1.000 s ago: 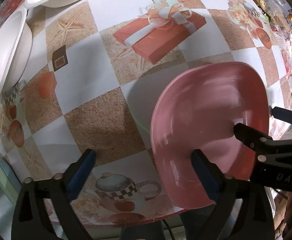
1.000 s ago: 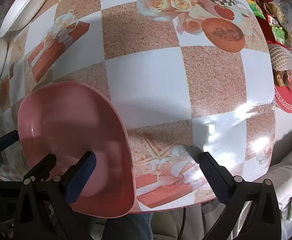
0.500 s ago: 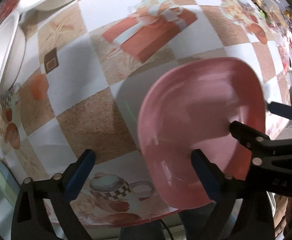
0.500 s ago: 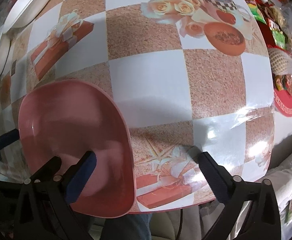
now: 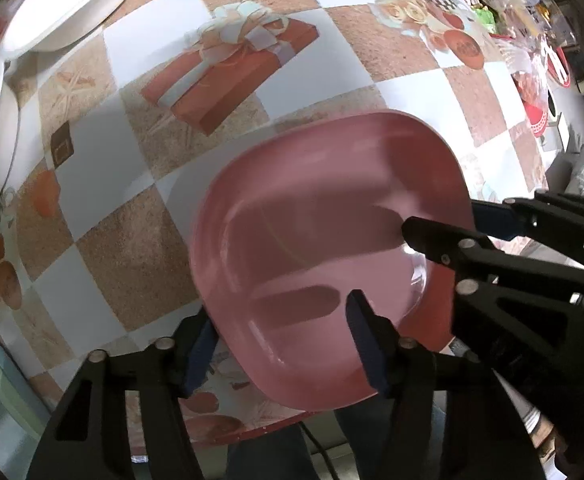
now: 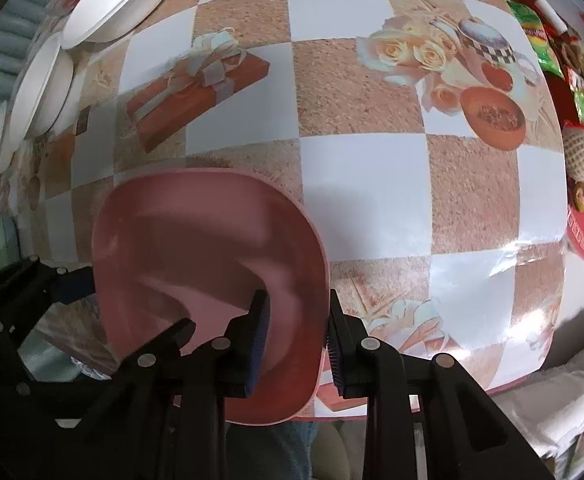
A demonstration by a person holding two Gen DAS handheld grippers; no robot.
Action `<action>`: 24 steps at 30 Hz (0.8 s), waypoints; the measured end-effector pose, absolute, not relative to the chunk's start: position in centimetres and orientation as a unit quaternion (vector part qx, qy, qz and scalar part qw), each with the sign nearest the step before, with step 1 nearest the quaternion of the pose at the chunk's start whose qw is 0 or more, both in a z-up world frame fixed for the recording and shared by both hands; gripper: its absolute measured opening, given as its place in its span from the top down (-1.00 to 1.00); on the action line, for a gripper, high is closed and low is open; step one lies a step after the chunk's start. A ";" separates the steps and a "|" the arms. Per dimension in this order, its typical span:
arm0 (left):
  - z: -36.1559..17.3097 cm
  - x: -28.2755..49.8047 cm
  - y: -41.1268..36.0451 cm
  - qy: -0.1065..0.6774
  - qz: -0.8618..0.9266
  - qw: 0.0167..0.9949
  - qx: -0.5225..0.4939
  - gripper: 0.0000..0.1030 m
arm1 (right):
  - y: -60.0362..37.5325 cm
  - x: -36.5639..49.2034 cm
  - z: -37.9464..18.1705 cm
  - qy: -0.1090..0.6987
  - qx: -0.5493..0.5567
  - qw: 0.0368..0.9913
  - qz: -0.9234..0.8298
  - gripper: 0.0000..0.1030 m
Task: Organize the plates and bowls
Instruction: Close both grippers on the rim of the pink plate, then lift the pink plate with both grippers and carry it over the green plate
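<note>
Both grippers have just been closing around the pink plate (image 5: 324,236), whose rims now sit between jaws that stood wide apart a moment earlier. On the right gripper (image 6: 298,344) one finger lies inside the plate's well and the other outside its right rim, with the rim wall between the blue pads (image 6: 260,332); the pads look to be pressing on it. On the left gripper (image 5: 281,344) the left finger is tucked under the plate's outer left edge and the right finger stands over the inside floor, so that the near-left rim is between them; whether the pads already press cannot be told. The plate is blurred and sits at the near edge of the table (image 6: 372,184), its near rim overhanging past the edge, between the two tools. Beyond the fingertips the checkered tablecloth (image 5: 103,240) carries a printed gift box. Farther off to the left, well apart from the plate, stand white bowls (image 6: 111,4). Far to the right of the fingers lie colourful snack packets (image 6: 548,48).
</note>
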State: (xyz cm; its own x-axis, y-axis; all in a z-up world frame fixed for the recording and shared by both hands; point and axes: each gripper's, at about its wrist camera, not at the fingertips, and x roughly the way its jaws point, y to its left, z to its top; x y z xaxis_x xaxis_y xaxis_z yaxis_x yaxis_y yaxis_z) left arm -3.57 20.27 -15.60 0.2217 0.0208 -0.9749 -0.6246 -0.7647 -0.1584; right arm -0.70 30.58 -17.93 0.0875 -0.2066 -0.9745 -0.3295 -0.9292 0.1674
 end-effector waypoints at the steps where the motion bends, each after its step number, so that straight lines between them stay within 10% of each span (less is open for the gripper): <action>1: -15.7 -3.7 19.8 0.196 0.586 0.273 -0.737 -0.11 | 30.8 -0.6 -17.9 0.193 -0.735 0.048 0.648 0.42; 24: -11.9 -7.8 14.0 0.183 0.631 0.256 -0.709 -0.06 | 24.3 -2.7 -14.4 0.182 -0.739 0.025 0.648 0.42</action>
